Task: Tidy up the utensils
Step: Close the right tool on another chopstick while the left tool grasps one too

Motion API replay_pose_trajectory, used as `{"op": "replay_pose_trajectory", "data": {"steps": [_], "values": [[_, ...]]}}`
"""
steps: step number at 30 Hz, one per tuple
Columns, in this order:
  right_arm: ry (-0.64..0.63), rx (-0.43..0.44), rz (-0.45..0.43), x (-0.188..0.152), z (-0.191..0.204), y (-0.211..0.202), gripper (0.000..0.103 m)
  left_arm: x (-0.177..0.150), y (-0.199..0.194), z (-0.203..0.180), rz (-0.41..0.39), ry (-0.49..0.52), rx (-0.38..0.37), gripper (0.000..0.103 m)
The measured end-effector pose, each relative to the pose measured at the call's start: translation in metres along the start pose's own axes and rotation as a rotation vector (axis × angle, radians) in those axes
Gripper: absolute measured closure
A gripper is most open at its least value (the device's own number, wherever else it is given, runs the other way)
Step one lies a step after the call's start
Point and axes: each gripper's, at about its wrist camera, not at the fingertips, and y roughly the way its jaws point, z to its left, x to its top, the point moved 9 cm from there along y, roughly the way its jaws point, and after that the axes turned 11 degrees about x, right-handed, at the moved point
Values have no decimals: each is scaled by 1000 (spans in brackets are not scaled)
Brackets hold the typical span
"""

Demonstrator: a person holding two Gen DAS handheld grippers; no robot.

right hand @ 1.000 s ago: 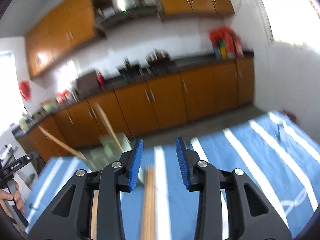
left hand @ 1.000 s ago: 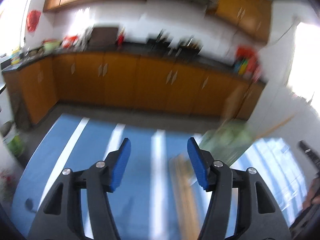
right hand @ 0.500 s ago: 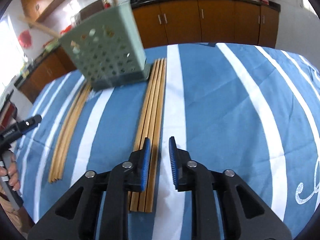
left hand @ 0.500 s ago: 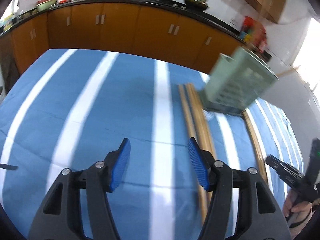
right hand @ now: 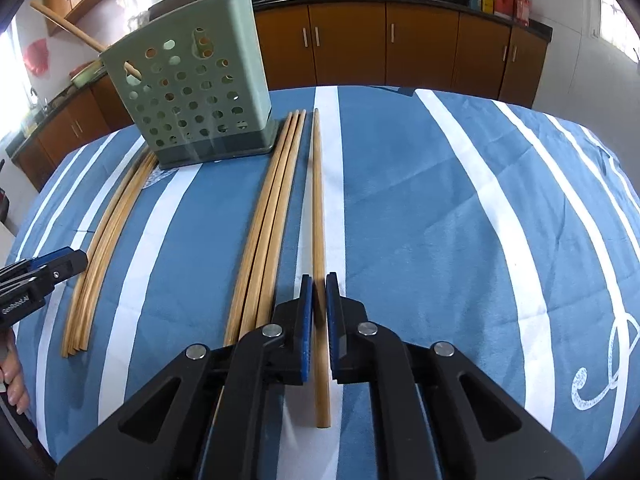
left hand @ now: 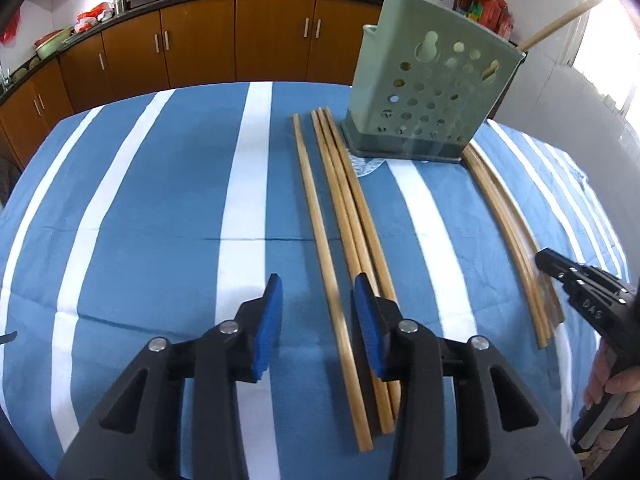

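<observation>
Wooden chopsticks lie on a blue striped tablecloth (left hand: 160, 200). A green perforated utensil holder (left hand: 432, 92) stands at the back with two sticks in it. My left gripper (left hand: 316, 304) is open, low over the cloth, straddling a single chopstick (left hand: 320, 216) beside a bundle of three (left hand: 352, 208). My right gripper (right hand: 316, 304) has its jaws closed to a narrow gap around a single chopstick (right hand: 318, 208) that lies on the cloth. The holder (right hand: 196, 92) stands at the far left in the right wrist view.
Another chopstick bundle (left hand: 508, 232) lies right of the holder, with the other gripper's tip (left hand: 576, 280) near it. In the right wrist view a bundle of three (right hand: 272, 216) and a curved bundle (right hand: 108, 240) lie left. Wooden kitchen cabinets (right hand: 400, 48) stand behind the table.
Both grippers have tilted down from the room to the table and lowered. The left jaws narrowed around a single chopstick. The right jaws closed in around a chopstick.
</observation>
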Motion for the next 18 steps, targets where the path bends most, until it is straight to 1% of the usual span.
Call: {"op": "replay_pose_trajectory", "data": {"steps": [3, 7, 8, 10, 11, 13, 16, 17, 18], "values": [[-4, -4, -1, -1, 0, -1, 95, -1, 4, 3, 12, -7, 7, 71], [-4, -2, -5, -2, 3, -1, 95, -4, 2, -2, -5, 21, 21, 73], [-10, -5, -7, -3, 5, -1, 95, -5, 2, -4, -11, 31, 28, 75], [-19, -10, -9, -3, 5, -2, 95, -5, 3, -4, -26, 51, 69, 91], [-22, -8, -8, -3, 4, -2, 95, -4, 4, -1, -30, 50, 81, 94], [-17, -15, -12, -1, 0, -2, 95, -1, 6, 5, -26, 33, 70, 95], [21, -61, -38, 6, -21, -5, 96, 8, 13, 27, -33, 7, 114, 95], [35, -66, -44, 7, -26, -6, 96, 10, 15, 35, -34, -9, 115, 95], [51, -68, -53, 8, -32, -7, 96, 12, 16, 42, -34, -30, 100, 95]]}}
